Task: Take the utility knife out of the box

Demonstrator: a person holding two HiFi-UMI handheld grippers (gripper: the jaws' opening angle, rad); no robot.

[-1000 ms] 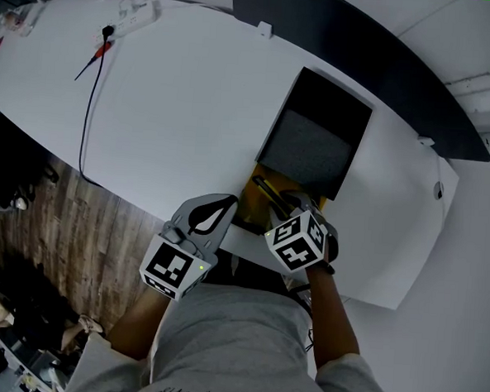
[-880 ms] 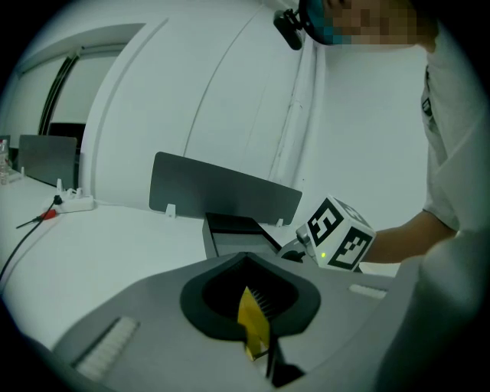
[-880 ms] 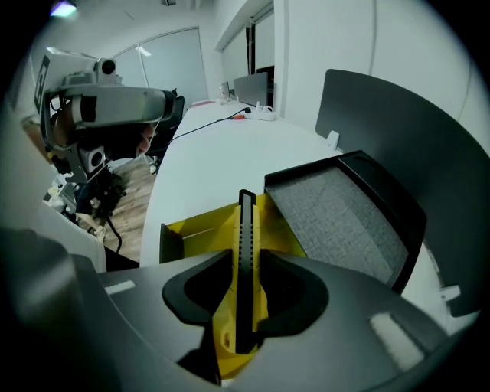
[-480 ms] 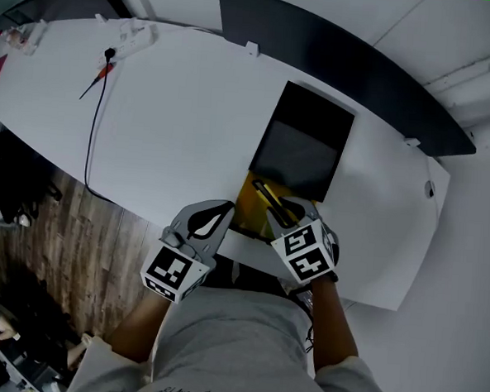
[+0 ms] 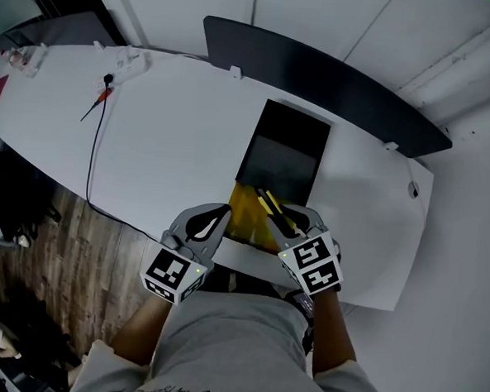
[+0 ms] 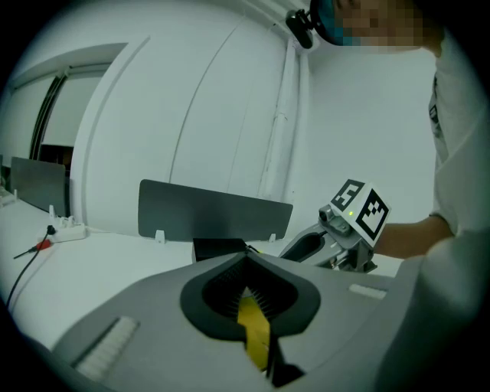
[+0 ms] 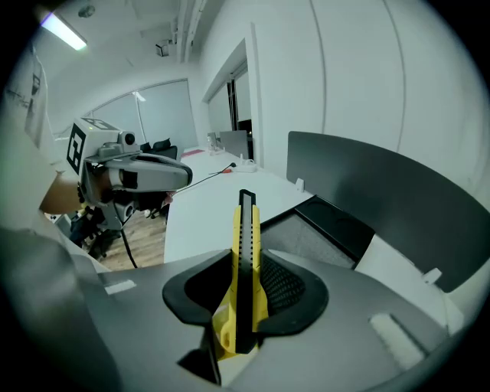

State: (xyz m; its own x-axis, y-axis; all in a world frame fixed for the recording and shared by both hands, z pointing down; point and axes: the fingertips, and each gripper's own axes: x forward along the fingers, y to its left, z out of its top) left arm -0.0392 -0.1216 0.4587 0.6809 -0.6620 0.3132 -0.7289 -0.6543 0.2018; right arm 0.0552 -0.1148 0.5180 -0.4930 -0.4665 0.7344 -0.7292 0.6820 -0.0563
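The box lies open on the white table (image 5: 166,136), its black lid (image 5: 283,148) folded back and its yellow inside (image 5: 246,212) towards me. My right gripper (image 5: 292,217) is shut on the yellow and black utility knife (image 5: 269,205), held above the box's near end. In the right gripper view the knife (image 7: 245,253) stands upright between the jaws of that gripper (image 7: 239,306). My left gripper (image 5: 221,214) is at the box's left edge. In its own view the left gripper (image 6: 256,306) is shut on a yellow strip of the box (image 6: 255,331).
A dark divider panel (image 5: 335,80) runs along the table's far edge. A black cable (image 5: 91,148), a red-tipped probe (image 5: 100,98) and a power strip (image 5: 133,58) lie at the far left. Wooden floor (image 5: 76,255) shows below the near edge.
Both grippers have risen. The right one has lifted the knife up from the yellow inside of the box and tilted it more upright. The left one keeps its grip.
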